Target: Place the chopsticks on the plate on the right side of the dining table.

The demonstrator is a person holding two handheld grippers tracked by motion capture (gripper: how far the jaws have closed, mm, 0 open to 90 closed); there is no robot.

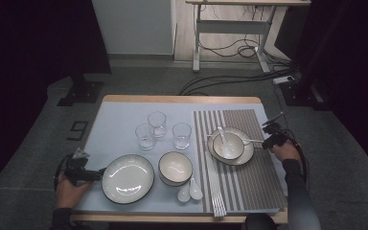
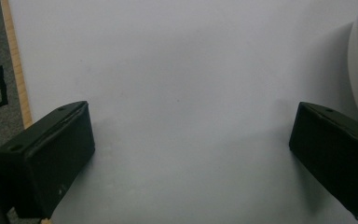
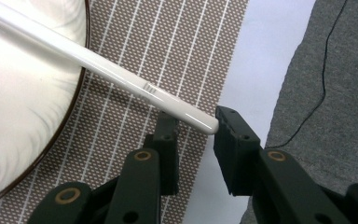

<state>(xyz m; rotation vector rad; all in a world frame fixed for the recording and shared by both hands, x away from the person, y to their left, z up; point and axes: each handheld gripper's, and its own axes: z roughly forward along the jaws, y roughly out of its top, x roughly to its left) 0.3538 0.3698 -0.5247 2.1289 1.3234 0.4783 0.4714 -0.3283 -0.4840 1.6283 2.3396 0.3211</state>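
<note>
Chopstick, white and glossy, lies slanted across the rim of a dark-edged plate on the striped placemat at the table's right side. Its tip sits between the narrow jaws of the right gripper, touching the right pad; a firm grip cannot be told. Left gripper rests wide apart on the pale table, beside a large plate.

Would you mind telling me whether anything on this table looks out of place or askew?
One chopstick lies askew across the plate on the striped placemat, its end poking past the rim between the jaws of the right gripper. The other chopsticks lie straight along the mat. Nothing looks spilled or broken.
</note>
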